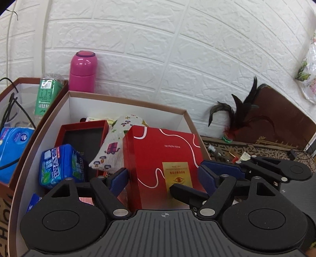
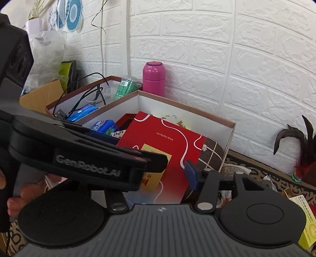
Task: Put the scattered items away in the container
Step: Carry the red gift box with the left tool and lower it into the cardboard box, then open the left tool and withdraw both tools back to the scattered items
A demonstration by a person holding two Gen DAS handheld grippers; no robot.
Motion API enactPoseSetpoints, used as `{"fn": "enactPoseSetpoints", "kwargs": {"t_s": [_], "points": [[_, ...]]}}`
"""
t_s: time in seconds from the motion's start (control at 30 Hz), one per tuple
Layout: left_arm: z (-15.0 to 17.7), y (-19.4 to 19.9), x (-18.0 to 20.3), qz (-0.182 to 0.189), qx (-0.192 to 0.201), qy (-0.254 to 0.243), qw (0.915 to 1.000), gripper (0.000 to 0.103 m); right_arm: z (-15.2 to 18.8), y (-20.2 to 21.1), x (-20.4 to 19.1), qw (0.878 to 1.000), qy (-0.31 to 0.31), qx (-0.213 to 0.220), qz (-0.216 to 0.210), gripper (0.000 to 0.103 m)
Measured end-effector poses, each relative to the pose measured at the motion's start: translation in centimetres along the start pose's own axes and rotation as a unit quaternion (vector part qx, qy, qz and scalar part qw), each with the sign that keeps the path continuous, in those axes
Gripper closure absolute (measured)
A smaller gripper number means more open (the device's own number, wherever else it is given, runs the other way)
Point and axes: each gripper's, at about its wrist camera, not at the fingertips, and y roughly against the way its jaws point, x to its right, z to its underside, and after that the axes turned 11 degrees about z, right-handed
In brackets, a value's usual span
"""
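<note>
A white embossed brick-pattern wall (image 1: 177, 59) fills the background. At its foot lies a brown patterned rug (image 1: 256, 148), lit brightly and evenly.

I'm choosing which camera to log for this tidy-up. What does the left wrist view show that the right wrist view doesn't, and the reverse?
Only the left wrist view: a patterned cloth pouch and an open red tray in the container.

Only the right wrist view: a brown checked cushion in the container's corner, a cardboard box, and paper fans on the wall.

Both: the white container, red box, pink flask, blue mint pack, and feather duster.
</note>
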Motion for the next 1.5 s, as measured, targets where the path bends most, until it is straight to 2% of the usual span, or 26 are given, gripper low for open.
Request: {"fn": "enactPoseSetpoints", "kwargs": {"t_s": [0.2,0.27,0.3,0.33,0.47,0.6,0.73,0.97,1.27,1.37,1.5], "points": [[-0.2,-1.1,0.2,-0.007,0.001,-0.001,1.0,0.015,0.3,-0.6,1.0,1.0,-0.022,0.007,-0.007,0.043],[0.2,-1.1,0.6,-0.012,-0.008,-0.015,0.9998,0.013,0.5,-0.5,0.9,1.0,-0.02,0.007,-0.007,0.031],[0.6,-1.1,0.9,-0.012,-0.016,-0.022,0.9996,0.01,0.7,-0.5,0.6,1.0,-0.015,-0.001,-0.012,0.01],[1.0,-1.0,1.2,-0.01,-0.026,-0.023,0.9993,0.008,1.0,-0.7,0.2,1.0,-0.008,-0.013,-0.019,0.002],[2.3,0.8,2.3,-0.039,-0.03,-0.024,0.9985,0.007,2.2,0.5,-0.9,1.0,0.001,-0.009,-0.022,0.001],[3.1,3.7,4.5,-0.065,0.002,-0.043,0.997,0.002,2.2,2.9,-1.1,1.0,-0.004,-0.007,-0.018,0.0],[3.9,6.4,7.0,-0.067,0.036,-0.048,0.996,0.0,2.5,6.5,-1.0,0.999,-0.017,0.027,-0.014,0.0],[6.7,8.3,11.6,-0.009,0.052,-0.042,0.9978,0.0,4.7,13.0,0.1,0.997,-0.026,0.071,0.018,0.0],[13.0,6.3,17.1,0.07,0.031,-0.031,0.9966,0.0,11.4,19.0,2.4,0.991,-0.023,0.086,0.096,0.0],[14.6,4.5,18.0,0.076,0.006,-0.023,0.9968,0.0,13.4,19.3,3.2,0.99,-0.021,0.072,0.116,0.0],[16.1,2.3,18.4,0.067,-0.012,-0.032,0.9972,0.0,15.7,18.7,4.3,0.989,-0.024,0.048,0.136,0.0]]}}
